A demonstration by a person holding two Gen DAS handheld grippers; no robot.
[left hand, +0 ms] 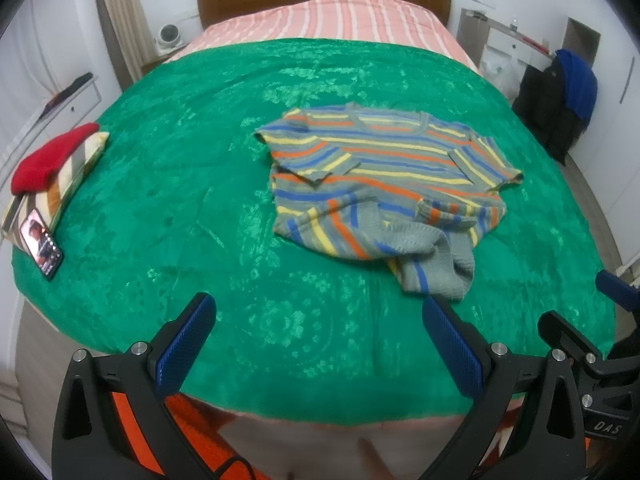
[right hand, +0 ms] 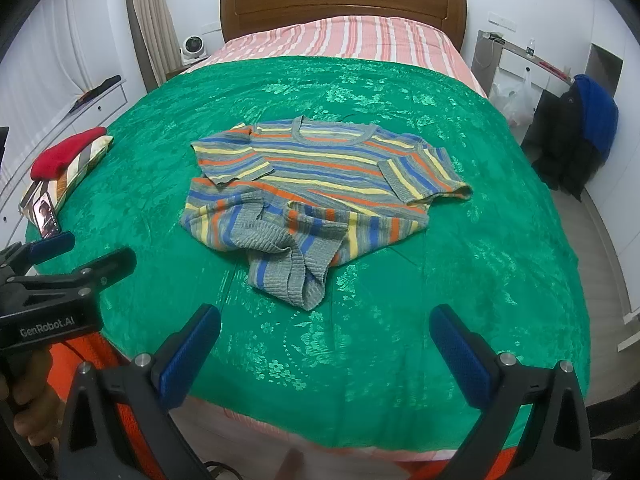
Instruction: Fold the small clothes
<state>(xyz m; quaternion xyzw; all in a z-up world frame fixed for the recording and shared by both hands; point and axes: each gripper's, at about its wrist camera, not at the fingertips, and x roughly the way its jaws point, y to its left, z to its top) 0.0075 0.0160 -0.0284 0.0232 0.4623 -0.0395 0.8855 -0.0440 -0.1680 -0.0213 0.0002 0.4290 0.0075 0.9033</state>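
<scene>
- My left tongs (left hand: 316, 336) stood wide apart with nothing between the blue pads, hovering over the near edge of the bed.
- My right tongs (right hand: 324, 344) were just as wide and equally empty, beside the left ones.
- The striped knit short-sleeved sweater in grey, blue, yellow and orange (right hand: 320, 184) lay on the shiny green patterned bedspread (right hand: 500, 260), at about 12 o'clock from the right tongs and 1 o'clock from the left, well apart from both.
- Its round neckline pointed toward the brown wooden headboard (right hand: 344, 4); the hem nearest me was bunched and crumpled, while both sleeves lay flat.
- At 9 o'clock on the bedspread's edge, a red knit garment (left hand: 48, 160) rested on a striped cushion (left hand: 80, 164), with a lit smartphone (left hand: 42, 242) just beside it.
- A hand (right hand: 24, 412) gripped the left handle at 8 o'clock in the right wrist view.
</scene>
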